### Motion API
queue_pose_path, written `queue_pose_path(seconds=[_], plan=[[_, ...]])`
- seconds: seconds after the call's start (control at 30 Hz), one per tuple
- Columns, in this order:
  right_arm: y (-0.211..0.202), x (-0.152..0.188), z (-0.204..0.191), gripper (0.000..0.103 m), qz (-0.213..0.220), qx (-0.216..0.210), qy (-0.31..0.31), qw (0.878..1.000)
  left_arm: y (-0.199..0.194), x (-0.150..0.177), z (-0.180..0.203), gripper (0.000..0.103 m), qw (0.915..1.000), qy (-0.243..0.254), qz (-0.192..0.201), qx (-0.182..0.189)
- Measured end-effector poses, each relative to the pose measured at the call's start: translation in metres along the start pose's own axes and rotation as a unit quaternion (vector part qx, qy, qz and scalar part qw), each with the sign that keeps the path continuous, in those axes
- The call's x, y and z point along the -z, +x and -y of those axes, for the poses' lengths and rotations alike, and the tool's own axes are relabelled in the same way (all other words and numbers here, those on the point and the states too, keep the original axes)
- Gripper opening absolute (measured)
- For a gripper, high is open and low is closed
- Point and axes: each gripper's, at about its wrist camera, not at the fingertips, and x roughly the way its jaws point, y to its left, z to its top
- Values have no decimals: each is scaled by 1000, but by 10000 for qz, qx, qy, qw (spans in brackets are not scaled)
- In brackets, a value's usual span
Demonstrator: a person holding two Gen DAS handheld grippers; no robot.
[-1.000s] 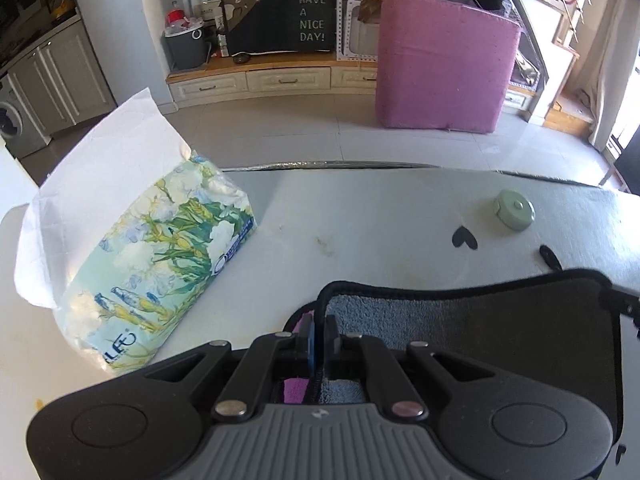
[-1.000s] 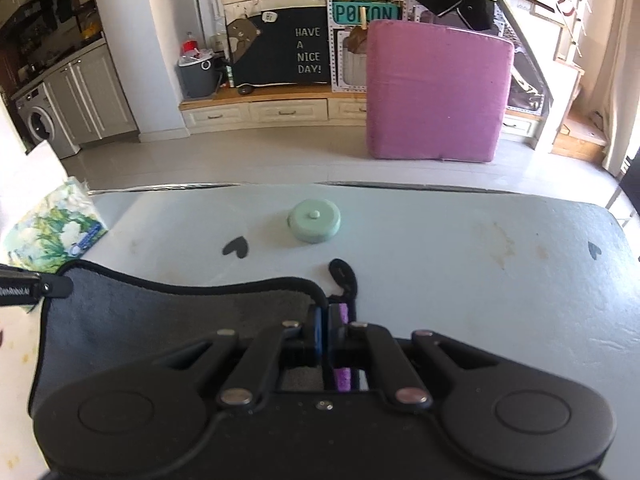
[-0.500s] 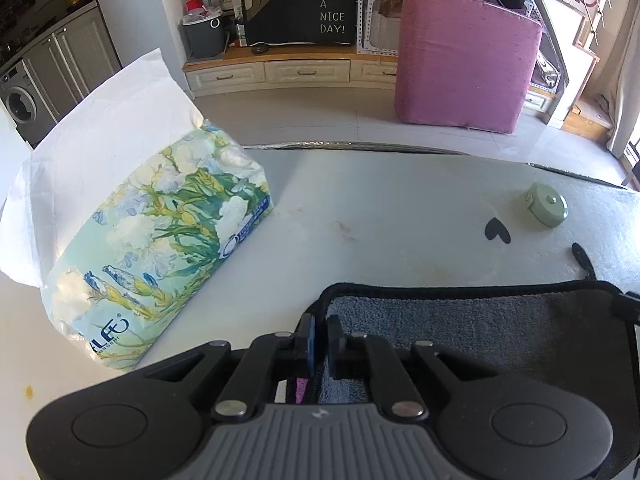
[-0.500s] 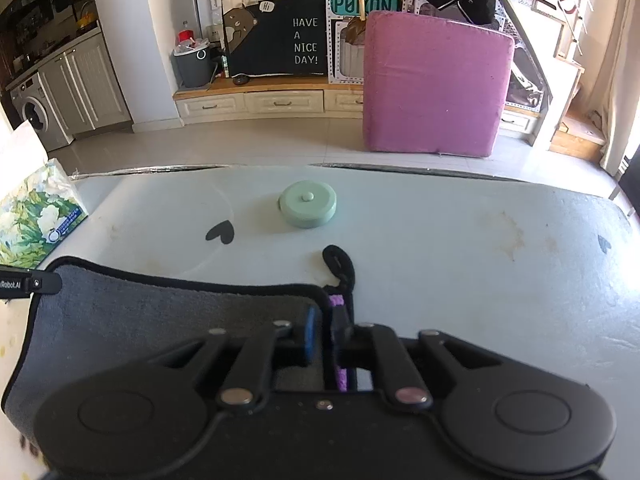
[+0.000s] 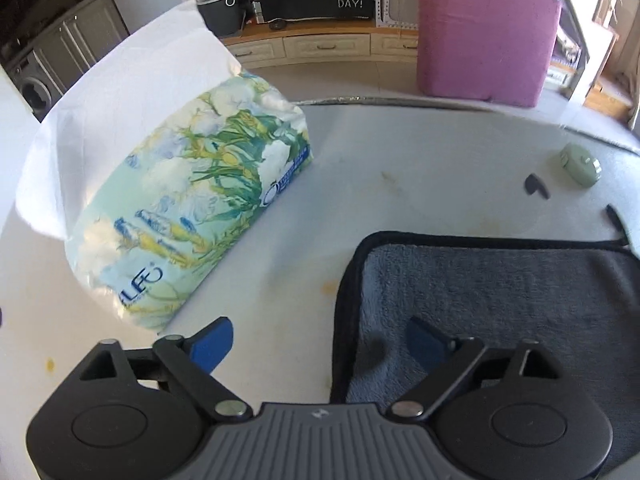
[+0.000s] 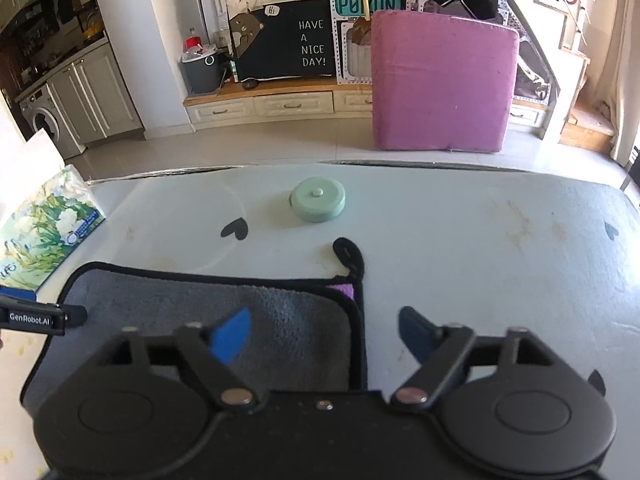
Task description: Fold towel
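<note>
done: grey terry towel with black trim (image 6: 200,316) lies folded once, I judge (pink underside peeks out)
left gripper (image 5: 320,340): fingers apart, empty
right gripper (image 6: 320,332): fingers apart, empty
left: probably second fold

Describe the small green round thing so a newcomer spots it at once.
On the white table, look past the folded grey towel toward the far edge. The mint-green disc lies flat there, beside a black heart mark; it alone is round, with a centre button.

A black board (image 6: 288,46) behind the table reads "HAVE A NICE DAY!", with a small "Hi" bubble at its top. Right of the board, a teal sign (image 6: 367,3) reads "P0ISON", partly hidden. The left gripper's side (image 6: 30,317) reads "GenRobot.AI".
</note>
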Motion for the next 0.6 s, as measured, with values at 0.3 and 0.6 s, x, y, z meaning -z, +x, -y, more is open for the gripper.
queue_pose_path(seconds=[0.3, 0.6], plan=[[-32, 4, 4, 103, 98, -16, 107, 9999, -48, 8, -8, 102, 9989, -78, 329, 331], [-61, 9, -3, 103, 137, -31, 48, 9999, -89, 15, -3, 103, 9982, 11, 421, 432]])
